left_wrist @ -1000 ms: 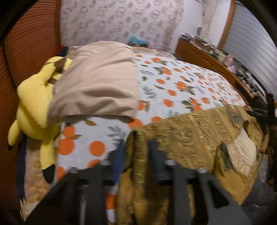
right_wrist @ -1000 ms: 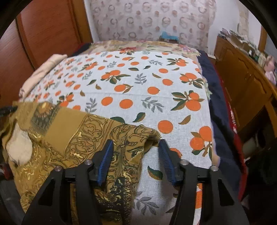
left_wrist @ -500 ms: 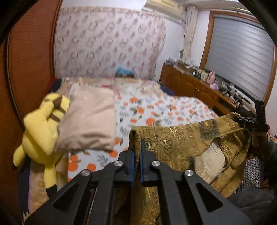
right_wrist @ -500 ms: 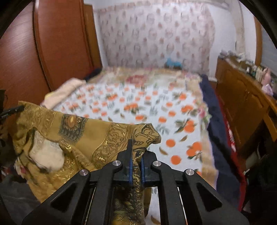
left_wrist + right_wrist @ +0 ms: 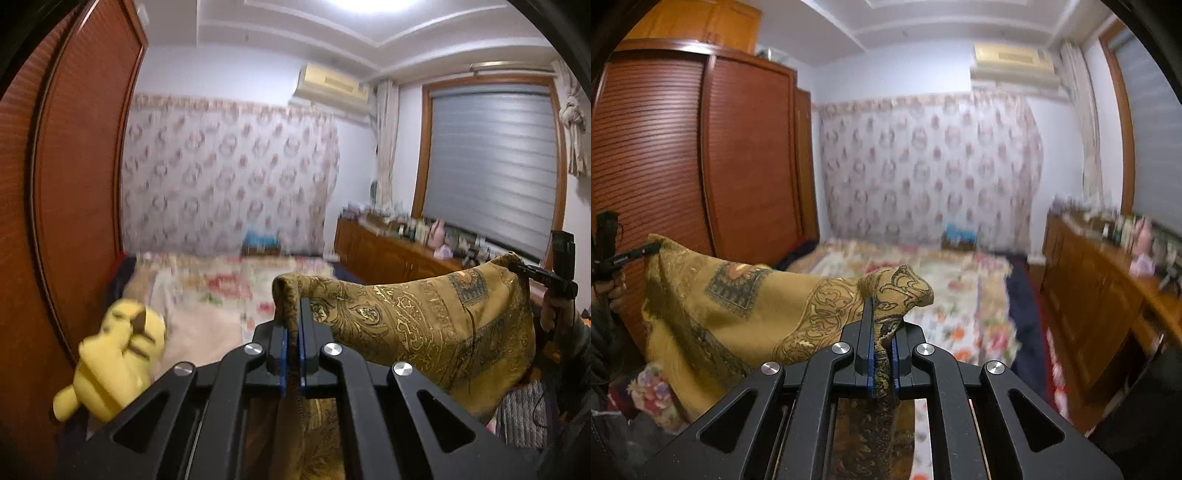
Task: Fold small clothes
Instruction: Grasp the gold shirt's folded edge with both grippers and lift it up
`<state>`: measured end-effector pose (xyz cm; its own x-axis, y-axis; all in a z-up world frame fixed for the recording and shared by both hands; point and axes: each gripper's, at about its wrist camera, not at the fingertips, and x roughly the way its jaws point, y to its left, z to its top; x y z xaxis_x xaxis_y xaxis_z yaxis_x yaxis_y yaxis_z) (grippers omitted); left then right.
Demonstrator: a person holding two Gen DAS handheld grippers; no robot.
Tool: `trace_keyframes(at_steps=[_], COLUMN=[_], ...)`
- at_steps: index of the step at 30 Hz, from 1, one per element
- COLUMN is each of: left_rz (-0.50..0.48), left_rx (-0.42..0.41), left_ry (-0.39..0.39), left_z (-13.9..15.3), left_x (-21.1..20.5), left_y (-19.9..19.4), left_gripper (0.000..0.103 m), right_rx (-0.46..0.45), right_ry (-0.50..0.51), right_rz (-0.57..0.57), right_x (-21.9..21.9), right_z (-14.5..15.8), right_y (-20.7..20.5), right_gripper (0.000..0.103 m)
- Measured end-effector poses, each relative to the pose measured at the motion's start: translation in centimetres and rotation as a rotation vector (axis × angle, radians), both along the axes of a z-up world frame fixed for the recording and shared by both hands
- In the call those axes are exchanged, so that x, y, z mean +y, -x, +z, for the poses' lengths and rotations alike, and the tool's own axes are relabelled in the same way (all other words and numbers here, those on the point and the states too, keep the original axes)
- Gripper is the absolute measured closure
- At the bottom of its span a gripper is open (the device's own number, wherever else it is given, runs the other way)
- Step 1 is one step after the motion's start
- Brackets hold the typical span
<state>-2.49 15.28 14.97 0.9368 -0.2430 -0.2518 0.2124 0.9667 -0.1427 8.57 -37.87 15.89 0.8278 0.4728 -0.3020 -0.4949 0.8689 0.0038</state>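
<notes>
Left wrist view shows one golden-brown patterned cloth [image 5: 406, 325], and it is the only garment in play. Two hand-held grippers hold it, one at each top corner. The left hand-held gripper [image 5: 292, 321] has its jaws pressed together on a bunched corner of the cloth, which pokes up above the blue pads and also trails down between the black fingers. From there the fabric stretches across to the right hand-held gripper [image 5: 517, 266], seen at the far right edge, where a hand [image 5: 552, 310] grips its handle. The cloth hangs in the air above the bed [image 5: 229, 291], sagging a little between the two corners.

In the right wrist view the right hand-held gripper [image 5: 882, 325] likewise pinches a folded corner of the same cloth [image 5: 731, 295], jaws tight on it, and the left hand-held gripper [image 5: 650, 250] holds the opposite corner at the left edge. Both grippers point roughly level, slightly downward, toward the far wall.

Around them: one yellow plush toy [image 5: 114, 354] lying at the bed's left side, one wooden wardrobe [image 5: 701, 158], one air conditioner [image 5: 332, 86] high on the wall, and one long wooden counter [image 5: 391, 251] crowded with small items too blurred to count.
</notes>
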Motion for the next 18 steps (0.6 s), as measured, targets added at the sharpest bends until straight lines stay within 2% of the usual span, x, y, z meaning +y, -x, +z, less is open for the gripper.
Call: trace_keyframes(at_steps=[7, 10, 12, 15, 17, 18], left_rz=[0.022, 0.053, 0.086, 0.124, 0.152, 0.160], left_rx=[-0.082, -0.108, -0.125, -0.082, -0.023, 0.025], left_ry=[-0.007, -0.021, -0.044, -0.068, -0.094, -0.119], left_z=[5.3, 7.0, 7.5, 6.2, 3.9, 2.4], left_x=[0.2, 0.4, 0.6, 1.1, 1.2, 0.9], left_y=[-3.3, -5.6, -7.5, -12.9, -16.7, -18.8], left_gripper=[0.102, 0.101, 0.101, 0.100, 0.097, 0.095], right_rx=[-0.126, -0.160, -0.158, -0.089, 0.000, 0.054], right_ry=[0.014, 0.016, 0.028, 0.066, 0.103, 0.125], right_rz=[-0.014, -0.038, -0.059, -0.085, -0.126, -0.145], right_x=[0.8, 1.1, 1.4, 1.9, 2.5, 2.7], right_z=[7.0, 9.9, 10.8, 9.9, 7.1, 5.4], right_y=[-1.9, -4.0, -6.5, -11.1, -15.9, -18.1], right_gripper=[0.100, 0.100, 0.100, 0.100, 0.098, 0.092])
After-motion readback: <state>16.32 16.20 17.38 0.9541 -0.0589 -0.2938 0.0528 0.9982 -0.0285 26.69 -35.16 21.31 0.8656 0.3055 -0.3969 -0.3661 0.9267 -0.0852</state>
